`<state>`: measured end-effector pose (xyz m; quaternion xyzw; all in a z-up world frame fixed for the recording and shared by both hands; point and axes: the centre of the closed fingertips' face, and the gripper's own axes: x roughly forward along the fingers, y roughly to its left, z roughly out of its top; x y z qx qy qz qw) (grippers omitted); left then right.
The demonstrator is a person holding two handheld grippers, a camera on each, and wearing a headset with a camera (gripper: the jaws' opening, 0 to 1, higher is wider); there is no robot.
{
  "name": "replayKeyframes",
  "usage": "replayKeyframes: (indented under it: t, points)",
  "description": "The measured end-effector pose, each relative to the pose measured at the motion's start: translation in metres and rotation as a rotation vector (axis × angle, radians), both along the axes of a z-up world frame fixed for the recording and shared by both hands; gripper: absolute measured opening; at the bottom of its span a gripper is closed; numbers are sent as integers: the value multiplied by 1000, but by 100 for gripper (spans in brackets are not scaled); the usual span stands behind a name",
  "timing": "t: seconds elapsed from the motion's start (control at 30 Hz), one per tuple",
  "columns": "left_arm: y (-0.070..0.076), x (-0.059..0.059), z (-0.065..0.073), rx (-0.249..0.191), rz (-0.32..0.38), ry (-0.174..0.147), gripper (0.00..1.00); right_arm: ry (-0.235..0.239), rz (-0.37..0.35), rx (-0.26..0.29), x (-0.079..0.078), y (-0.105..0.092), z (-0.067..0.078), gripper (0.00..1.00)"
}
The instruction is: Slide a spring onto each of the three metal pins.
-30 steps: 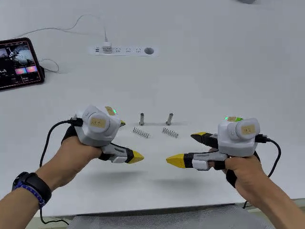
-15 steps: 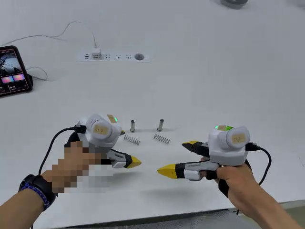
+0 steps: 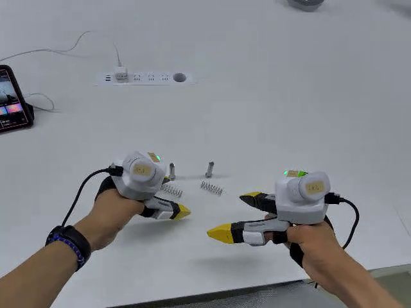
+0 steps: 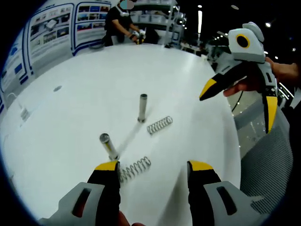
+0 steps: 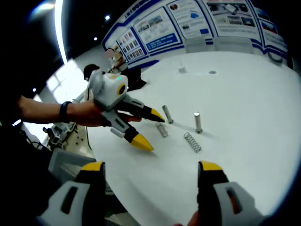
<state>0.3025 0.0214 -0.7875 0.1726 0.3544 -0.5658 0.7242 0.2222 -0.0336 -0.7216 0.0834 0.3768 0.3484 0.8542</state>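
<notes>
Two short metal pins [image 3: 171, 171] [image 3: 209, 169] stand upright on the white table, each with a loose spring lying just in front: the left spring [image 3: 171, 190] and the right spring [image 3: 211, 187]. My left gripper [image 3: 172, 196] is open, low over the table, its jaws straddling the left spring [image 4: 135, 168] and beside the nearer pin [image 4: 108, 145]; the farther pin [image 4: 142, 107] and spring [image 4: 159, 125] lie beyond. My right gripper [image 3: 236, 215] is open and empty, to the right of the pins [image 5: 167, 114] [image 5: 198, 121] and springs [image 5: 161, 129] [image 5: 191, 141].
A white power strip [image 3: 141, 77] with a plugged-in charger and cable lies at the back left. A tablet [image 3: 11, 99] sits at the far left edge. The table's front edge [image 3: 212, 292] runs just below my hands. A person [image 4: 123, 21] stands beyond the table.
The head camera has shifted. My left gripper has moved closer to the left pin and spring. The right gripper keeps about the same distance from the pins.
</notes>
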Motion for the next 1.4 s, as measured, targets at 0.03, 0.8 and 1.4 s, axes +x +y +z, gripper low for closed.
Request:
replayKeyframes:
  t: [0.03, 0.8, 1.4]
  points:
    - [1, 1, -2, 7, -3, -2, 56, 0, 1, 0, 0, 0, 0, 82]
    - [38, -17, -17, 79, -13, -58, 24, -8, 14, -3, -3, 3, 1, 81]
    - [49, -39, -16, 102, 3, -94, 11, -13, 41, -9, -7, 9, 3, 81]
